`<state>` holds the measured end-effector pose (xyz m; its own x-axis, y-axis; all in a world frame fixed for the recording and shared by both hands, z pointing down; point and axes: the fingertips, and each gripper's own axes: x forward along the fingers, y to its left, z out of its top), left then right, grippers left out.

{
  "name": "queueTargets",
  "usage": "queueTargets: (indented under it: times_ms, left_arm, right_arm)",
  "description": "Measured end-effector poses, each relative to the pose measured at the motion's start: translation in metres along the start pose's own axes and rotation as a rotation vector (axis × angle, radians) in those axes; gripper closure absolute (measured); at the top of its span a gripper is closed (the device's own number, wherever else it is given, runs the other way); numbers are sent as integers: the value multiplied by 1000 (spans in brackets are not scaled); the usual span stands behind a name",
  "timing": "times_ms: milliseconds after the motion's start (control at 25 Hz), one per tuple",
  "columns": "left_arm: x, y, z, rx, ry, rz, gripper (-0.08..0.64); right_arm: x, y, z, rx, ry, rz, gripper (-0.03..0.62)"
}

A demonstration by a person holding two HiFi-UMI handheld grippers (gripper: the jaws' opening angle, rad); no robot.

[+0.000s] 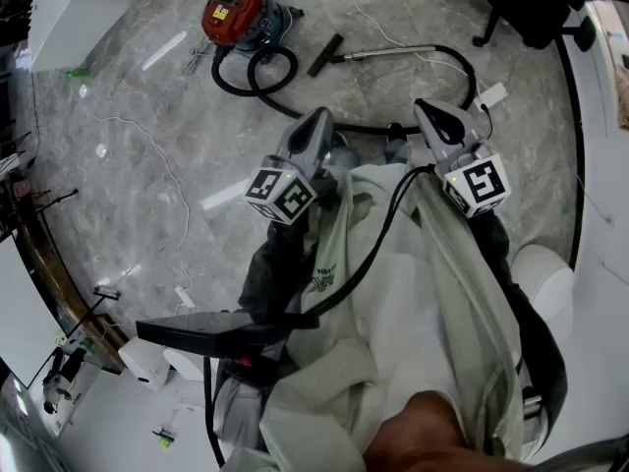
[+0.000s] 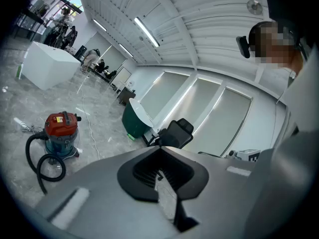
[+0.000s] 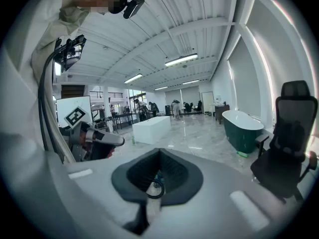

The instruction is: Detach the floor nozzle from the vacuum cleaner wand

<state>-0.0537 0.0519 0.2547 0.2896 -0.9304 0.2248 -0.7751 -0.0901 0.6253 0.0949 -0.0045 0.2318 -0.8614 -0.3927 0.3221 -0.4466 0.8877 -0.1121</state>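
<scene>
Nearest, in front of the person's pale jacket [image 1: 393, 293], the left gripper [image 1: 316, 118] and right gripper [image 1: 425, 108] are held side by side and apart from each other. Each has its jaws pressed together on nothing. Beyond them, on the grey marble floor [image 1: 147, 146], the black floor nozzle [image 1: 325, 55] sits at the left end of the metal wand [image 1: 388, 53], well apart from both grippers. Farther left stands the red vacuum cleaner [image 1: 236, 13], with its black hose [image 1: 254, 75] coiled just beside it.
</scene>
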Motion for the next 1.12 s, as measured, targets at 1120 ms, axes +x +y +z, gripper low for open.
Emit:
queueTargets:
  times_ms: [1120]
  left_arm:
    - [-9, 31, -10, -51, 42, 14, 554]
  right_arm:
    - [0, -3, -8, 35, -37, -127, 592]
